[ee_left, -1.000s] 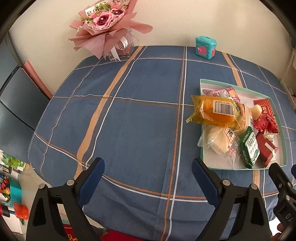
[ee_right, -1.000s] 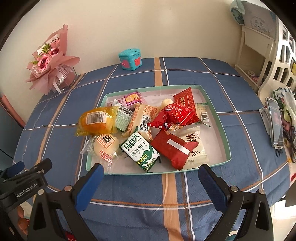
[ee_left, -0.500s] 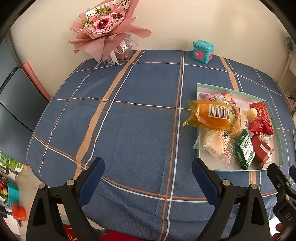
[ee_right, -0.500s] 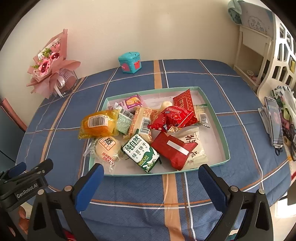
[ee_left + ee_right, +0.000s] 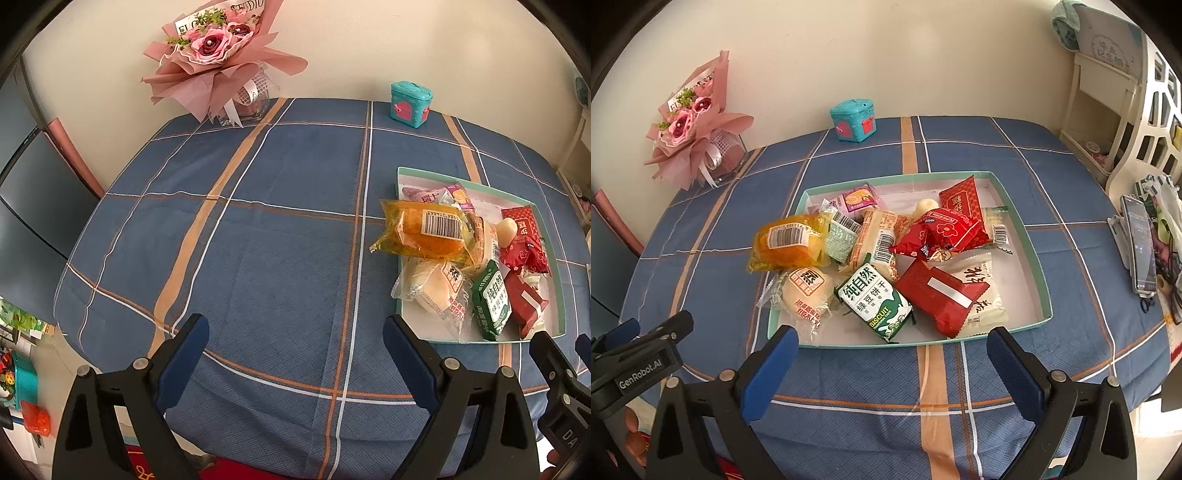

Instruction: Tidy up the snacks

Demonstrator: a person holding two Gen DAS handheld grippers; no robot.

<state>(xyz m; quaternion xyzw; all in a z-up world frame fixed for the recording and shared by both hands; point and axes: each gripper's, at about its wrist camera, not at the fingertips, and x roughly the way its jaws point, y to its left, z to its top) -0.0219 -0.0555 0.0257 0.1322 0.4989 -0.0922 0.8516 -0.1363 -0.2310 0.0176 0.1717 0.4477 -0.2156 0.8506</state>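
A shallow teal-rimmed tray (image 5: 1036,258) (image 5: 480,341) lies on the blue plaid tablecloth, piled with wrapped snacks. An orange-yellow pack (image 5: 788,247) (image 5: 424,232) overhangs the tray's left rim. A white bun pack (image 5: 807,290), a green biscuit pack (image 5: 873,301) (image 5: 493,301) and a flat red pack (image 5: 938,295) lie toward the front. My right gripper (image 5: 892,341) hovers open just in front of the tray's near rim, with nothing in it. My left gripper (image 5: 295,332) is open over bare cloth, left of the tray.
A pink bouquet in a glass vase (image 5: 218,55) (image 5: 694,125) and a small teal box (image 5: 410,105) (image 5: 853,120) stand at the table's far edge by the wall. A phone on a stand (image 5: 1141,243) and a white shelf (image 5: 1108,110) are off the table's right side.
Both views drift only slightly. The snacks lie as before and both grippers stay open at the same width.
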